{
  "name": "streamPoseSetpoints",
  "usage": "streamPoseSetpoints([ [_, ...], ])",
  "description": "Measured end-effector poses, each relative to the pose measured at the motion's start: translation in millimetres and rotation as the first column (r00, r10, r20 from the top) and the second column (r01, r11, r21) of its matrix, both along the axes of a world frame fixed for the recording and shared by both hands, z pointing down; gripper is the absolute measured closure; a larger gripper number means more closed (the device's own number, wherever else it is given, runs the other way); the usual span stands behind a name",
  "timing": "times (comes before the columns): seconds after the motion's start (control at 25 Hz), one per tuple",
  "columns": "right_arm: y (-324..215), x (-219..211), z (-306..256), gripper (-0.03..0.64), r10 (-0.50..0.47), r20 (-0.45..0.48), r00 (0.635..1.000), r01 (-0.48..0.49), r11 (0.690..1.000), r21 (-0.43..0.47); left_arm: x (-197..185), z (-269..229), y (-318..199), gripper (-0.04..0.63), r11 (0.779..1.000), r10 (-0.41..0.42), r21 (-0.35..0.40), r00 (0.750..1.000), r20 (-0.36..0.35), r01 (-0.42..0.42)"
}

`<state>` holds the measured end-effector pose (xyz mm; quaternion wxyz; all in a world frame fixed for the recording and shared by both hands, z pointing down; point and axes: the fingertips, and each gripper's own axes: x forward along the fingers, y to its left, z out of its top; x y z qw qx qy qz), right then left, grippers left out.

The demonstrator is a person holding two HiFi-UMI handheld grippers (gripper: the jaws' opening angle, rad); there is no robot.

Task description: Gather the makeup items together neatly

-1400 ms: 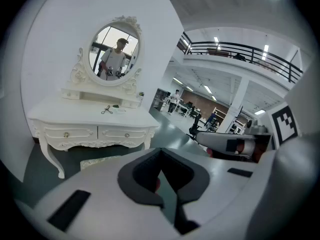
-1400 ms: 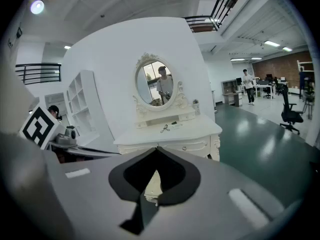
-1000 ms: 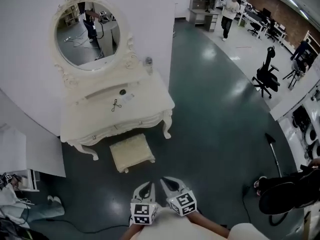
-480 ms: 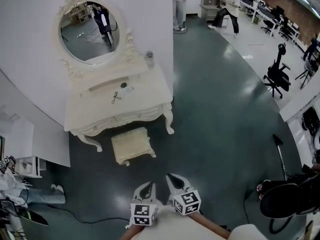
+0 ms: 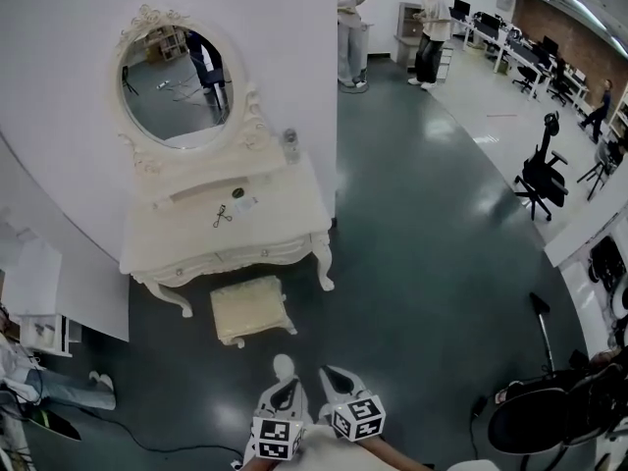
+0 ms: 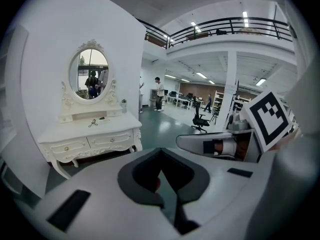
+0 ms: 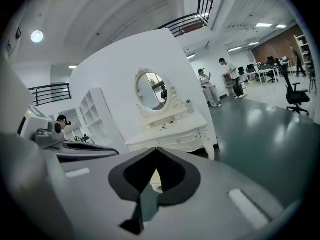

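The makeup items lie on a white dressing table far ahead of me: a black eyelash curler, a small dark round piece, a clear flat piece and a small glass bottle by the oval mirror. Both grippers hang low over the floor, well short of the table. My left gripper is shut and empty, as is my right gripper. The left gripper view shows the table and curler in the distance. In the right gripper view the table also stands far off.
A cream padded stool stands in front of the table. A white partition wall backs the mirror. Two people stand at the back. An office chair is at the right, and dark gear lies at lower right.
The head view has swung slightly, so the table sits a little lower and further left. Both grippers stay shut, now lower in the view. People at the back have walked.
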<state>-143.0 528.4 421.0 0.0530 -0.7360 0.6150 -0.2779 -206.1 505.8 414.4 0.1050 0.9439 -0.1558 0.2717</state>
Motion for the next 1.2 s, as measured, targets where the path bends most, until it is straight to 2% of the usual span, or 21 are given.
streamPoseSetpoints([
  [0.2, -18.0, 17.4, 3.4, 0.614, 0.012, -0.024, 1.0, -0.013, 1.0, -0.014, 14.9, 10.7, -29.5, 0.594, 0.999, -0.025, -0.032, 1.0, -0.011, 0.024],
  [0.32, -33.2, 31.6, 7.5, 0.614, 0.031, -0.034, 0.999, -0.033, 0.999, -0.041, 33.8, 16.8, -45.9, 0.594, 0.997, 0.002, -0.075, 1.0, -0.013, -0.003],
  [0.4, -48.6, 39.3, 8.0, 0.614, 0.04, -0.041, 0.998, -0.043, 0.997, -0.062, 46.3, 11.5, -61.4, 0.594, 0.997, 0.025, -0.075, 0.999, -0.035, -0.028],
  [0.52, -80.5, 51.0, 0.8, 0.614, 0.044, -0.073, 0.996, -0.049, 0.996, -0.068, 60.3, -1.6, -98.5, 0.594, 0.997, 0.033, -0.065, 0.997, -0.075, -0.038],
  [0.8, -176.8, 80.8, -20.1, 0.614, 0.008, -0.15, 0.989, -0.018, 0.998, -0.061, 85.5, -30.9, -204.0, 0.594, 0.998, -0.022, -0.059, 0.987, -0.16, 0.013],
  [0.96, -239.3, 92.5, -30.5, 0.614, 0.02, -0.159, 0.987, -0.025, 0.999, -0.03, 88.2, -36.5, -259.2, 0.594, 0.999, -0.023, -0.042, 0.989, -0.149, 0.017],
  [1.2, -288.1, 119.9, -26.7, 0.614, 0.111, -0.141, 0.984, -0.117, 0.993, -0.034, 103.0, -27.5, -314.4, 0.594, 0.997, 0.025, -0.065, 0.991, -0.134, -0.034],
])
